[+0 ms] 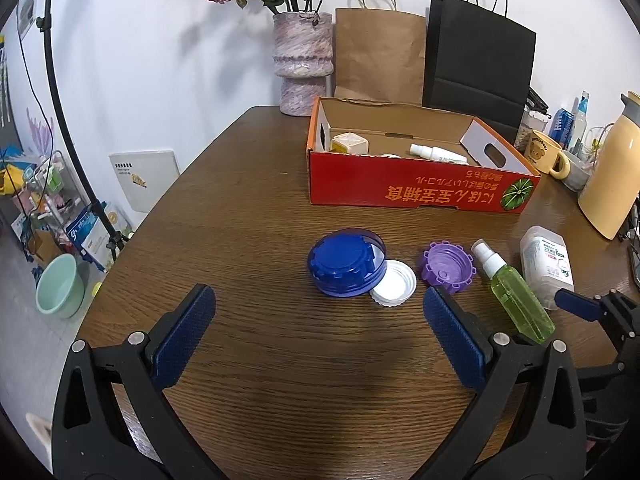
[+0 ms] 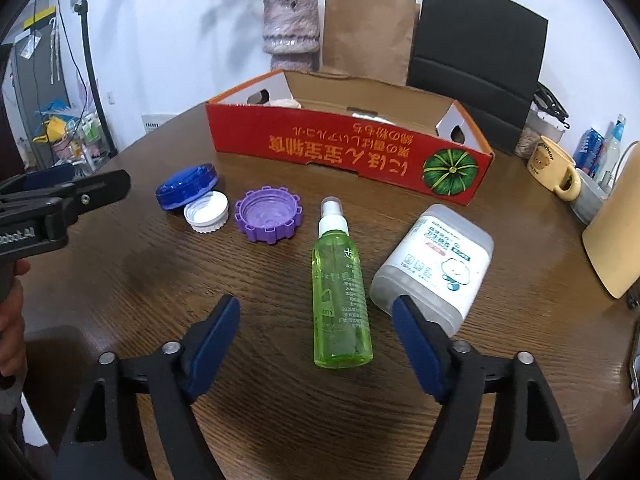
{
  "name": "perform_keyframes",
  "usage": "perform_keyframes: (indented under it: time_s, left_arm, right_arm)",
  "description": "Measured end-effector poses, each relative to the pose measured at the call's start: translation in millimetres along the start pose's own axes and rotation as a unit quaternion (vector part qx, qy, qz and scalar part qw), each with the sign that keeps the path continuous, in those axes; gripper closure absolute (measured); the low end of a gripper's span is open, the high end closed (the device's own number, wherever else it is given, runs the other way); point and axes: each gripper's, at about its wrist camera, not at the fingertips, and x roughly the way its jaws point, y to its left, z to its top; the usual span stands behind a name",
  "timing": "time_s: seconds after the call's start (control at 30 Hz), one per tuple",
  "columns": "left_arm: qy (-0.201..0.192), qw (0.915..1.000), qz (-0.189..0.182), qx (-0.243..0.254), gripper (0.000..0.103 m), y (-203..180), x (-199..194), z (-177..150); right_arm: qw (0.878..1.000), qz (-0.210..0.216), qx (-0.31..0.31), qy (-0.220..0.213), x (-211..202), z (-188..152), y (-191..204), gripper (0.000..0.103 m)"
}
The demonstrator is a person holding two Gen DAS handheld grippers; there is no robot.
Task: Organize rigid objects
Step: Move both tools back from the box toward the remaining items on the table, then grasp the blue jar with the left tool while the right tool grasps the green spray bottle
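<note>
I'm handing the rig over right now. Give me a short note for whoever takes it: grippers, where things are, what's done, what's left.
Left gripper: jaws open, empty, short of the blue lid.
Right gripper: jaws open, astride the green spray bottle, not gripping.
On the table: blue lid, white cap, purple lid, green bottle, white container.
Done: a white bottle and a cream cube lie in the red box.
Left: box the five table items.

A dark wood-grain counter (image 2: 168, 280) carries a red cardboard box (image 2: 344, 152), a blue lid (image 2: 186, 186) touching a white cap (image 2: 207, 212), a purple cap (image 2: 268, 218), a green spray bottle (image 2: 340, 292), a white plastic container (image 2: 434, 264), a yellow mug (image 2: 554, 168) and a vase (image 2: 290, 30).
</note>
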Motion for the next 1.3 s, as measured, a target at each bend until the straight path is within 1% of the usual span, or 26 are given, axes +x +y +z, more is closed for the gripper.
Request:
perform_keyframes:
  time_s: [0.03, 0.13, 0.27, 0.3, 0.37, 0.4, 0.43, 0.47, 0.5, 0.83, 1.07, 1.2, 1.3]
  left_arm:
    - [0.001, 1.0000, 0.001, -0.001, 0.000, 1, 1, 0]
    - [0.002, 1.0000, 0.001, -0.002, 0.000, 2, 3, 0]
    - [0.003, 1.0000, 0.001, -0.001, 0.000, 3, 5, 0]
    - [0.003, 1.0000, 0.001, -0.001, 0.000, 3, 6, 0]
    - [0.004, 1.0000, 0.001, -0.001, 0.000, 4, 7, 1]
    - [0.005, 1.0000, 0.001, -0.001, 0.000, 5, 8, 1]
    - [0.006, 1.0000, 0.002, -0.002, 0.000, 5, 9, 1]
    - [0.007, 1.0000, 0.002, -0.002, 0.000, 6, 10, 2]
    - [0.007, 1.0000, 0.002, -0.002, 0.000, 6, 10, 2]
    - [0.011, 0.9999, 0.010, 0.000, 0.000, 13, 24, 10]
    - [0.015, 0.9996, 0.020, 0.014, 0.000, 13, 41, 23]
    - [0.015, 0.9994, 0.013, 0.027, 0.000, 8, 48, 29]
    - [0.020, 0.9993, 0.001, 0.031, 0.000, 4, 56, 32]
  right_arm:
    - [1.000, 0.002, 0.000, 0.003, 2, 0, -1, 0.028]
    - [1.000, 0.005, 0.001, 0.011, 10, 3, -3, 0.032]
    - [1.000, 0.008, 0.003, 0.025, 24, 8, -7, 0.042]
    - [1.000, 0.009, 0.004, 0.029, 28, 10, -8, 0.043]
    - [0.999, 0.006, 0.006, 0.034, 36, 12, -8, 0.050]
    - [0.999, 0.006, 0.006, 0.038, 39, 13, -9, 0.052]
    - [0.999, 0.006, 0.006, 0.040, 42, 14, -9, 0.058]
    - [0.999, 0.006, 0.008, 0.042, 45, 15, -9, 0.065]
    - [0.999, 0.005, 0.009, 0.043, 47, 16, -9, 0.068]
    - [1.000, -0.003, 0.005, 0.025, 55, 23, -2, 0.068]
    - [1.000, -0.004, 0.010, 0.011, 55, 28, -1, 0.069]
    - [1.000, -0.006, 0.016, -0.001, 51, 31, -2, 0.069]
    - [1.000, -0.010, 0.019, -0.015, 48, 33, -3, 0.069]
